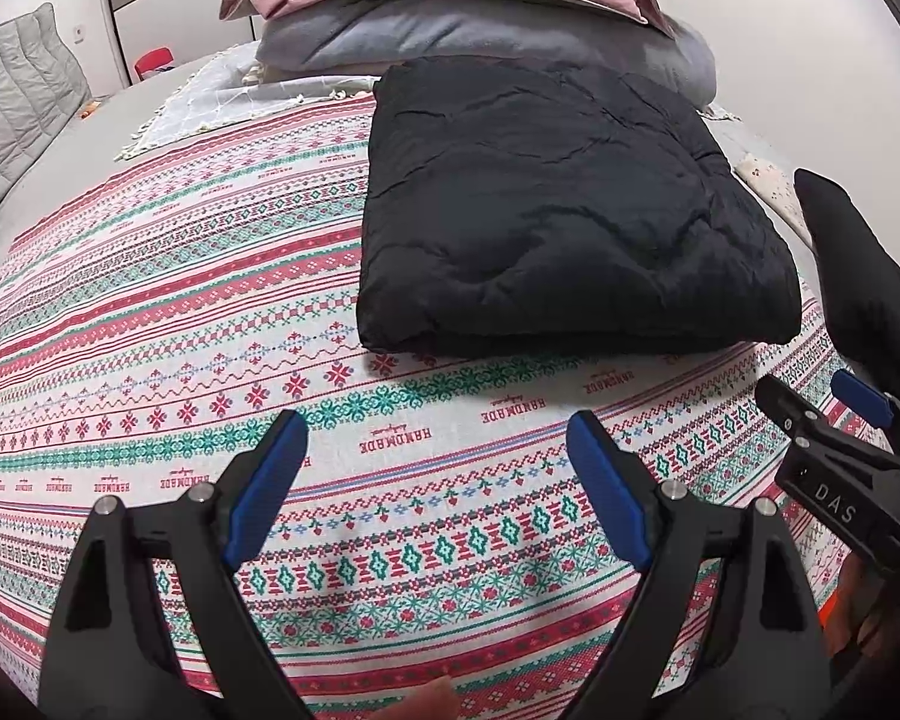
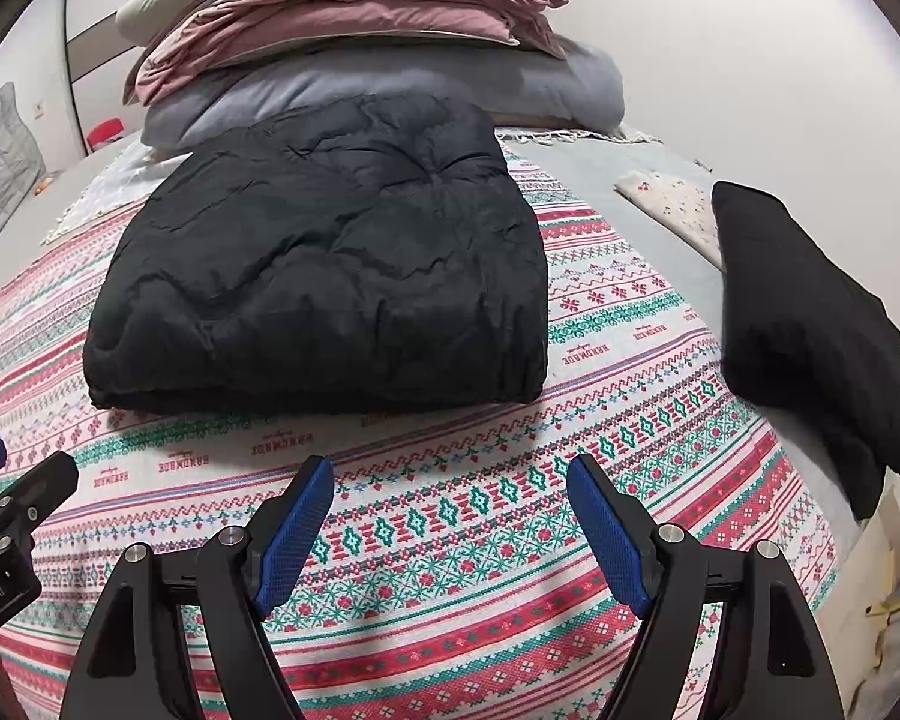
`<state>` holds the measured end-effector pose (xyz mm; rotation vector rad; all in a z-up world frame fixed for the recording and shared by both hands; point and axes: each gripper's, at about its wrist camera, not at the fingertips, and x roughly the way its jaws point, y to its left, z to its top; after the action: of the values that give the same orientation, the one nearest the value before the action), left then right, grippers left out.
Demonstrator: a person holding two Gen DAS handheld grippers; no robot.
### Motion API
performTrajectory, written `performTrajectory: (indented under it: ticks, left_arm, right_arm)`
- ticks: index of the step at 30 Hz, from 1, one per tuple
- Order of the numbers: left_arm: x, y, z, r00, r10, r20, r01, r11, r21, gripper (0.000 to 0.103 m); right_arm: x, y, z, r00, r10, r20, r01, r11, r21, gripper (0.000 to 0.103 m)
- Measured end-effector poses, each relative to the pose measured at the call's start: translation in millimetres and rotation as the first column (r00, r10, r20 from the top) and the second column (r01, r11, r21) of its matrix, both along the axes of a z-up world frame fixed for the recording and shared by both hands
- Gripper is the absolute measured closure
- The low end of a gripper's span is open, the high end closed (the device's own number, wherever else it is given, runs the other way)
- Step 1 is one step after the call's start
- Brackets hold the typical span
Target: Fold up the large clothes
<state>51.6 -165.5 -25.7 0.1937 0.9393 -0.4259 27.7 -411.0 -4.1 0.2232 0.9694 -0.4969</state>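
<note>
The left tool [image 1: 437, 441] and right tool [image 2: 450, 483] are both found spread, with nothing pinched between the fingers. A folded black quilted garment [image 2: 324, 252] is observed lying flat on the patterned bedspread [image 2: 450, 540], just ahead of both tools. A second folded black garment [image 2: 810, 324] is noted off to the right tool's right side.

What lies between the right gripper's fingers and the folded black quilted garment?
Only bare patterned bedspread, seen in the right wrist view, between the right gripper and the garment.

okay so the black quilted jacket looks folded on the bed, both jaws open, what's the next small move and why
Probably draw both grippers back. The black quilted jacket lies as a neat folded rectangle on the patterned bedspread, and the left gripper and right gripper hover open, holding nothing.
</note>
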Motion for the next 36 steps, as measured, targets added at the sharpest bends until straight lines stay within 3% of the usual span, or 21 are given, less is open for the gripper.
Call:
performTrajectory:
  ticks: [36]
  left_arm:
    - [-1.5, -4.0, -3.3, 1.0, -0.007, -0.008, 0.007, 1.0, 0.009, 0.015]
  right_arm:
    - [-1.6, -2.4, -0.5, 1.0, -0.004, 0.001, 0.004, 1.0, 0.002, 0.022]
